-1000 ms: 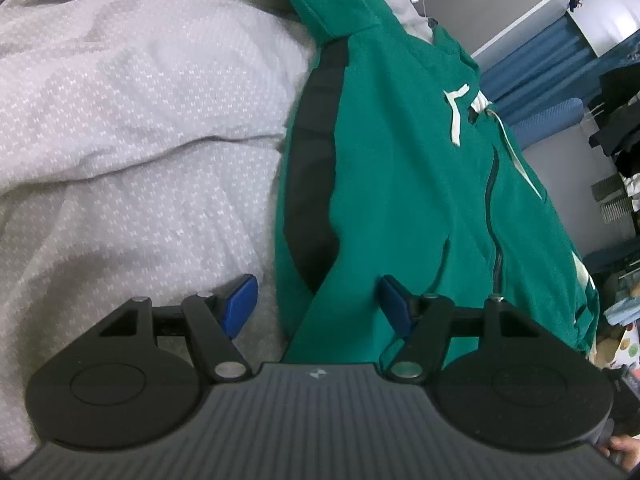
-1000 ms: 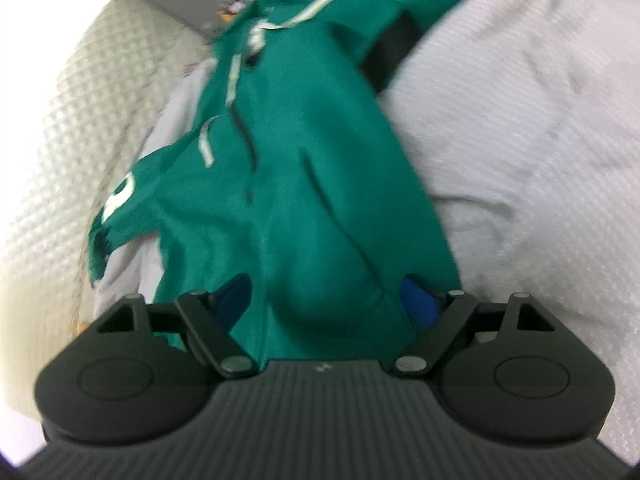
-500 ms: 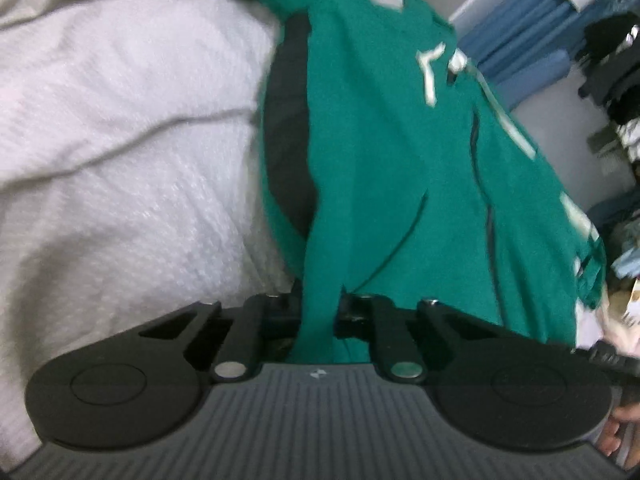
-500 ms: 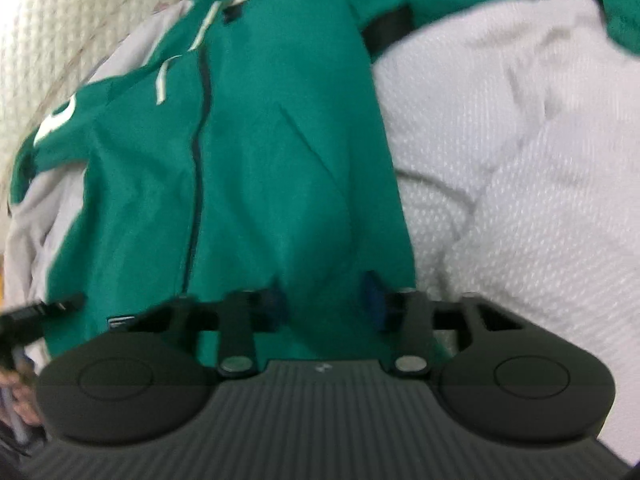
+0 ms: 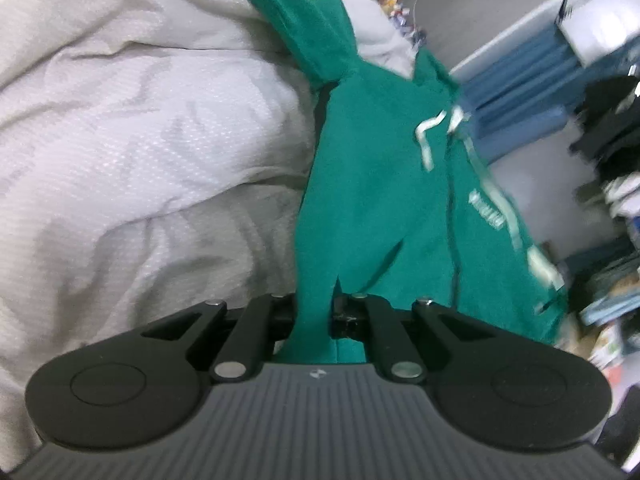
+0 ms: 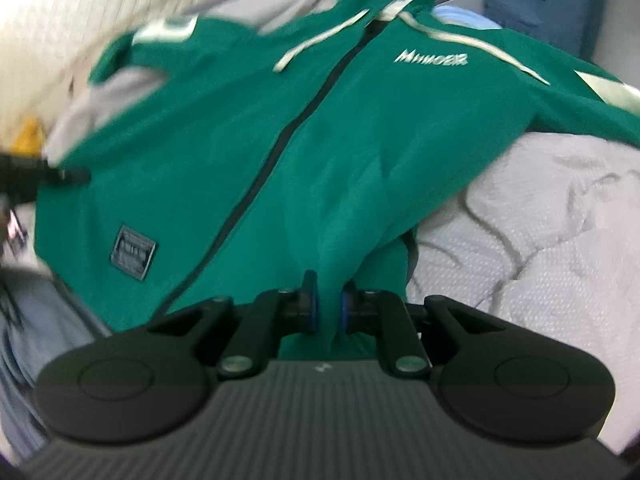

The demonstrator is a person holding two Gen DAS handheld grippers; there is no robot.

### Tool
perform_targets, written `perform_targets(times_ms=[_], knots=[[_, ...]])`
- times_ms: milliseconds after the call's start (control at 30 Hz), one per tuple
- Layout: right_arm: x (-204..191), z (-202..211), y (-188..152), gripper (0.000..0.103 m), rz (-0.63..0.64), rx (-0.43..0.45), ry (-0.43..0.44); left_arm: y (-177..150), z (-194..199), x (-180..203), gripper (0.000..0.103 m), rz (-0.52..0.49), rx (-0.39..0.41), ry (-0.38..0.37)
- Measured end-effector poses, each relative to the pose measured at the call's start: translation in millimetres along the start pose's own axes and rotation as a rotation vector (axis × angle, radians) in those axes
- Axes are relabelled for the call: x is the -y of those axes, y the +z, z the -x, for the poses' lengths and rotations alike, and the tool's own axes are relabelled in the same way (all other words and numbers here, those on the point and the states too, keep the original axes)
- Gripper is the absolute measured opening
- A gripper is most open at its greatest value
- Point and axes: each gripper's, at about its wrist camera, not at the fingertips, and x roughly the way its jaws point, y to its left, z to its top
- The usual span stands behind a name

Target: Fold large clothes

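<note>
A green zip-up hoodie [image 5: 380, 200] with white drawstrings lies on a grey-white quilt [image 5: 140, 140]. My left gripper [image 5: 316, 316] is shut on the hoodie's bottom hem and holds it lifted off the quilt. In the right wrist view the hoodie [image 6: 320, 140] shows its dark zip, a white chest logo and a dark patch [image 6: 134, 254]. My right gripper [image 6: 328, 312] is shut on the hem at the other bottom corner. The left gripper [image 6: 24, 178] shows at that view's left edge.
The quilt [image 6: 540, 240] is rumpled beside the hoodie. Blue furniture [image 5: 520, 92], dark hanging clothes [image 5: 612, 128] and clutter stand beyond the bed on the right. A pale padded surface [image 6: 60, 32] rises at the left of the right wrist view.
Both grippers were open around the hem a second ago. They have closed on it and lifted it, so the hoodie's lower part now hangs from them.
</note>
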Motion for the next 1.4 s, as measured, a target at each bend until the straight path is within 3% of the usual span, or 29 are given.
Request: perform_targets(times_ms=[233,267,333,400,567,767,900,1033,1233,1400], knots=[[-4,-25,-14,0.019,0.005,-0.074,-0.047,-12,-20,-6,0.015,-0.016,-0.064,0.113],[-3,-27,-16,0.022,0.003,-0.078,-0.050,-12,-22,-8,0.020,-0.012,-0.065,0.120],[-5,-25,-18,0.029,-0.017,-0.082,-0.037,-12,-19,-10,0.047,-0.005,-0.052,0.139],[-3,-17,-17,0.035,-0.040,-0.066,-0.018,-11,-8,-5,0.058,-0.028,-0.016,0.158],[-7,17,-2,0.051,-0.102,0.044,0.034,-5,25,27,0.058,-0.137,0.108,0.151],[-26,25,21,0.051,-0.101,0.171,0.027,-5,36,90,0.059,-0.295,0.221,0.083],[-30,14,34,0.051,-0.157,0.246,0.036,-12,11,126,0.059,-0.354,0.214,0.033],[-25,-8,42,0.051,-0.204,0.281,0.030,-21,-24,150,0.059,-0.405,0.224,0.030],[-12,-46,36,0.051,-0.202,0.302,-0.042,-31,-86,149,0.059,-0.469,0.207,0.037],[-13,-72,39,0.051,-0.125,0.308,-0.128,-30,-124,137,0.059,-0.505,0.196,0.063]])
